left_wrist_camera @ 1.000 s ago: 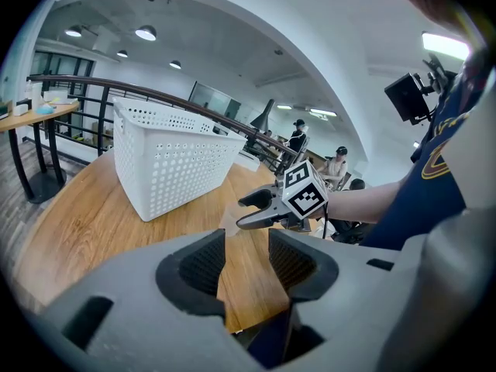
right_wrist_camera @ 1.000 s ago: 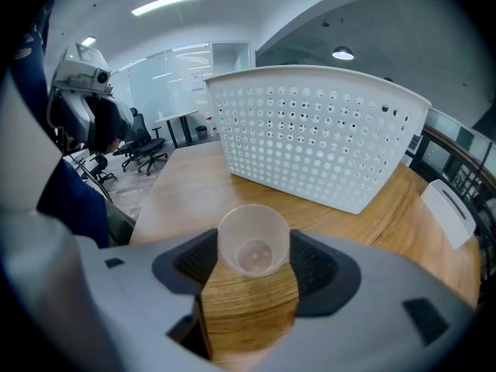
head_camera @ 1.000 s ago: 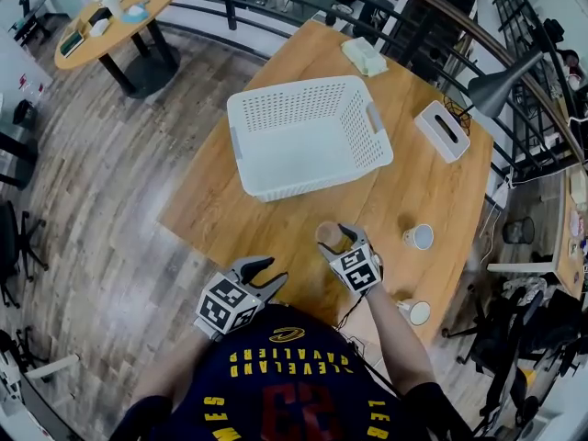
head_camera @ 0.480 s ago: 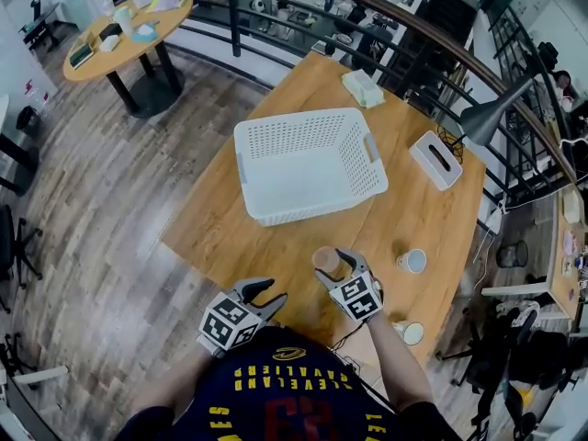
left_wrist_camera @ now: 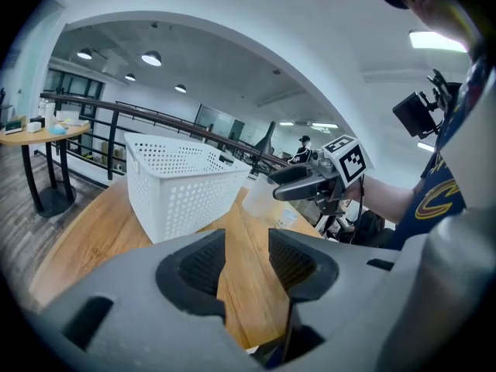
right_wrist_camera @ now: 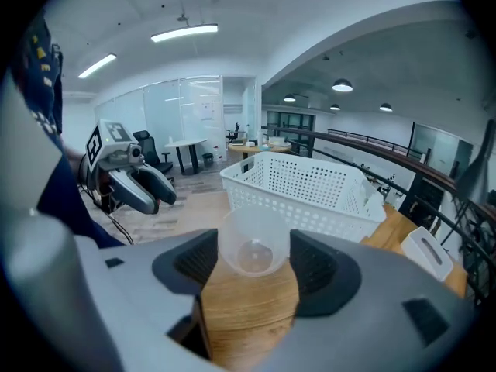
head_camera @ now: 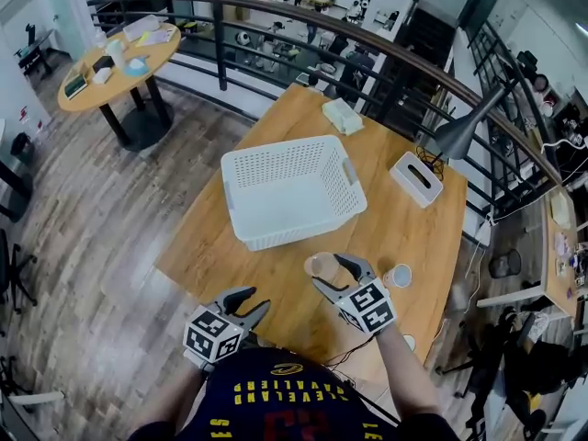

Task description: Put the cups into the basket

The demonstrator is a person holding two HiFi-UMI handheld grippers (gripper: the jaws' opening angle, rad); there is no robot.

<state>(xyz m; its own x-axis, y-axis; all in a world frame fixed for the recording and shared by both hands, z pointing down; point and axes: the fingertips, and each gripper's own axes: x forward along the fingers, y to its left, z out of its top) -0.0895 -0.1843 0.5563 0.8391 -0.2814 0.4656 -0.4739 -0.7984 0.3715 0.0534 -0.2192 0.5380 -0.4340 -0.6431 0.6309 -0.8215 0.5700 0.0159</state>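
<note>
While hanging over the table [head_camera: 418, 223], right tool [right_wrist_camera: 252, 258]: clamped on a clear cup [right_wrist_camera: 252, 242]
Left tool [left_wrist_camera: 246, 263]: jaws partly apart, empty
Basket [head_camera: 276, 232]: on table, beyond held cup
Second cup [head_camera: 398, 276]: on table, beside right tool

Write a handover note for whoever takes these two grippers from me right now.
Left gripper: open, empty, at the near edge of the table.
Right gripper: shut on a clear cup, held just short of the basket.
Done: nothing in the basket yet.
Left: drop this cup in, then fetch the other cup on the table.
</note>
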